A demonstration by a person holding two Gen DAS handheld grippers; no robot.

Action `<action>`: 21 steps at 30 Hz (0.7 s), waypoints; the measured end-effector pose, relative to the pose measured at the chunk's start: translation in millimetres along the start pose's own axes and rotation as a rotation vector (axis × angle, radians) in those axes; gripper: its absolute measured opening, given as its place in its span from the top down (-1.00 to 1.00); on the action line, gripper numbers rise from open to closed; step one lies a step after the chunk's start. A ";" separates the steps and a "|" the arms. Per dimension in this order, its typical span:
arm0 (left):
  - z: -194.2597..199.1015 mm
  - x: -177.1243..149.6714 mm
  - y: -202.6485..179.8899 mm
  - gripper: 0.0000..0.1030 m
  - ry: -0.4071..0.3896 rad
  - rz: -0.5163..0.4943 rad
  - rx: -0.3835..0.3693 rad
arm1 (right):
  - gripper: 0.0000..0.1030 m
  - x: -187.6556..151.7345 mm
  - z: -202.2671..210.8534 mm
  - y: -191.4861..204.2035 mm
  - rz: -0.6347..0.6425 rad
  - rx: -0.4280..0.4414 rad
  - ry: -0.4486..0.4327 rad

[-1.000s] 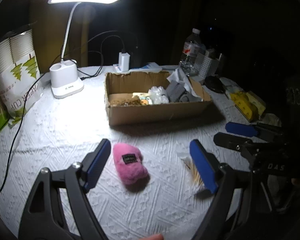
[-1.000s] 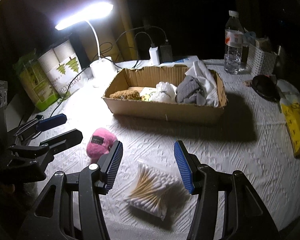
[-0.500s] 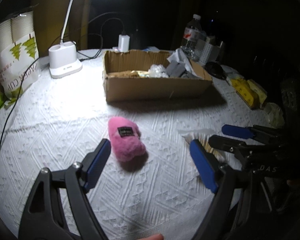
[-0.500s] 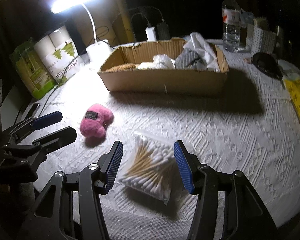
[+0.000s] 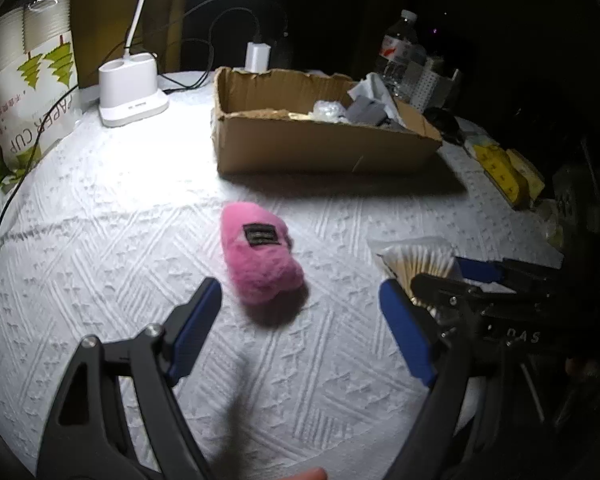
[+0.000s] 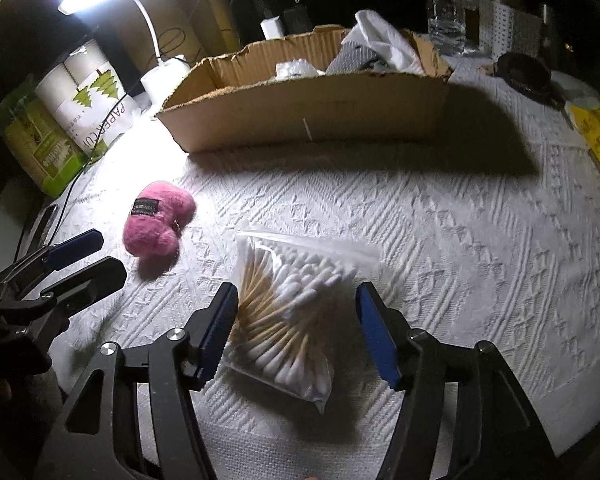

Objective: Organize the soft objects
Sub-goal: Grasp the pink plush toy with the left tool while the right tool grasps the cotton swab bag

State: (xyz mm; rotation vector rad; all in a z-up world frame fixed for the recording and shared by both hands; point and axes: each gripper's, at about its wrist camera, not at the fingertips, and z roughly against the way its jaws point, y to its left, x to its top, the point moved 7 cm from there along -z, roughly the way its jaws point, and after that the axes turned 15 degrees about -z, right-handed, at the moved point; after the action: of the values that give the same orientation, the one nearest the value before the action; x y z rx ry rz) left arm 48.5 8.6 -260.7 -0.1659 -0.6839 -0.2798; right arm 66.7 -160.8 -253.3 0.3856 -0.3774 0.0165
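A pink fuzzy plush (image 5: 260, 256) with a black label lies on the white tablecloth; it also shows in the right wrist view (image 6: 156, 220). My left gripper (image 5: 300, 332) is open, low over the cloth, just short of the plush. A clear bag of cotton swabs (image 6: 292, 308) lies between the open jaws of my right gripper (image 6: 296, 332), which is low around it; the bag also shows in the left wrist view (image 5: 418, 260). A cardboard box (image 6: 308, 108) behind holds grey and white cloths and other soft items.
A lit desk lamp (image 5: 132, 88) and a paper-cup pack (image 5: 28, 80) stand at the back left, with cables. A water bottle (image 5: 400, 52), a white basket, a dark object (image 6: 524, 76) and yellow packets (image 5: 504, 172) sit at the right.
Both grippers have dropped lower and moved forward. The left one has closed in on the pink plush. The right one now has the swab bag between its open jaws.
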 end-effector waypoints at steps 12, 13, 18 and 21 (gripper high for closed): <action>-19.4 4.4 12.5 -0.60 0.043 0.012 0.029 | -0.04 5.1 -10.3 14.6 0.066 0.016 0.013; -21.3 5.4 13.3 -0.60 0.046 0.010 0.033 | -0.03 6.8 -10.5 15.2 0.068 0.017 0.012; -37.6 14.0 17.1 -0.60 0.078 -0.023 0.057 | 0.04 17.2 -8.8 11.6 0.060 0.034 -0.001; -45.1 19.9 19.8 -0.58 0.086 -0.033 0.066 | 0.08 25.0 -6.6 6.5 0.047 0.042 -0.007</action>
State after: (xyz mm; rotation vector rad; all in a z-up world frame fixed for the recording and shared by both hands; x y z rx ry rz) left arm 96.3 12.5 -283.5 -0.0794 -0.6102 -0.2942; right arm 91.8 -153.7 -247.6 0.4185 -0.3940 0.0694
